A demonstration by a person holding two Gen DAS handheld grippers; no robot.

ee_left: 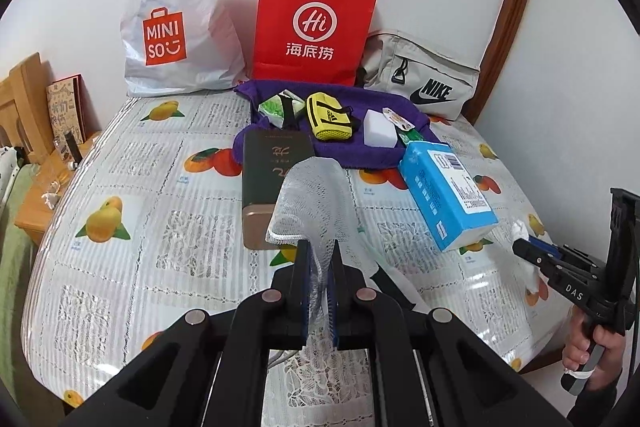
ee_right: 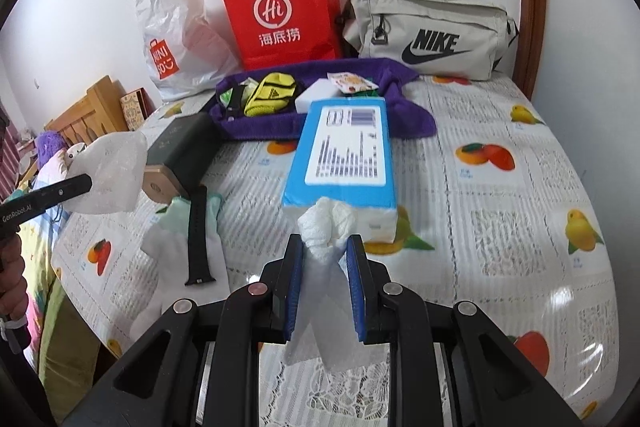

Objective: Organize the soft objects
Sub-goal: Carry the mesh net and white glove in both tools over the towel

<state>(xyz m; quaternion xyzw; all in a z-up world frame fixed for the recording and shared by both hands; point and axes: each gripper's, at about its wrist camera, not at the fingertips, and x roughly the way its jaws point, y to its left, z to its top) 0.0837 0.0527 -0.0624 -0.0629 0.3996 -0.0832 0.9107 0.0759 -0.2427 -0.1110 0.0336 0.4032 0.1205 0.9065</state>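
My left gripper (ee_left: 319,247) is shut on a white foam net sleeve (ee_left: 312,199) and holds it above the table; it also shows in the right wrist view (ee_right: 108,171). My right gripper (ee_right: 326,243) is shut on a crumpled white tissue (ee_right: 326,223), just in front of the blue tissue pack (ee_right: 344,151); the right gripper also shows at the right in the left wrist view (ee_left: 528,251). A purple towel (ee_right: 272,123) at the back holds a yellow pouch (ee_right: 270,93), a white sponge (ee_right: 320,95) and a green-white packet (ee_left: 280,107).
A dark box (ee_left: 268,179) lies at centre. A black watch strap (ee_right: 198,239) lies on a pale glove (ee_right: 168,227). A Miniso bag (ee_left: 176,19), a red paper bag (ee_left: 316,23) and a Nike bag (ee_right: 428,35) stand along the wall. A wooden shelf (ee_left: 28,107) is at left.
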